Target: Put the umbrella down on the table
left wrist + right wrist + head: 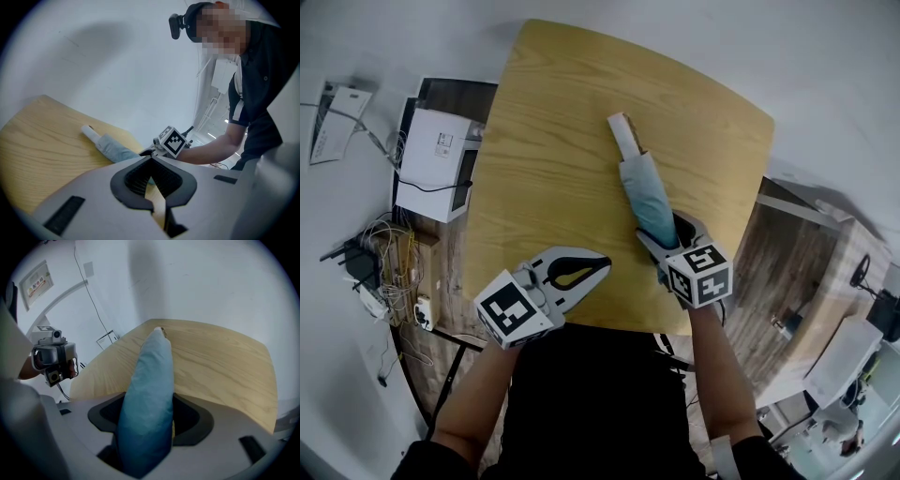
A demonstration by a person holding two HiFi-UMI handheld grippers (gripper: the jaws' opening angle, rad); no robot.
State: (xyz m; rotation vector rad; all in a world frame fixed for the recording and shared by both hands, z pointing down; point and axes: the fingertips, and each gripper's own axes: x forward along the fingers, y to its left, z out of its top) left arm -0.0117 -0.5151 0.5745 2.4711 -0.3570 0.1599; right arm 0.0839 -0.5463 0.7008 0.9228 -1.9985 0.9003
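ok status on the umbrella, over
Left gripper shut, empty, at the near edge of the table. Right gripper shut on the umbrella, low along the table, contact unclear. Nothing in its way.

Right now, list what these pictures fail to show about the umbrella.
1. Umbrella gripped end: head view, covered by the right gripper; left gripper view, behind the left gripper.
2. Its far end: right gripper view, mostly behind its own fabric.
3. Wall poster print: right gripper view, too small.
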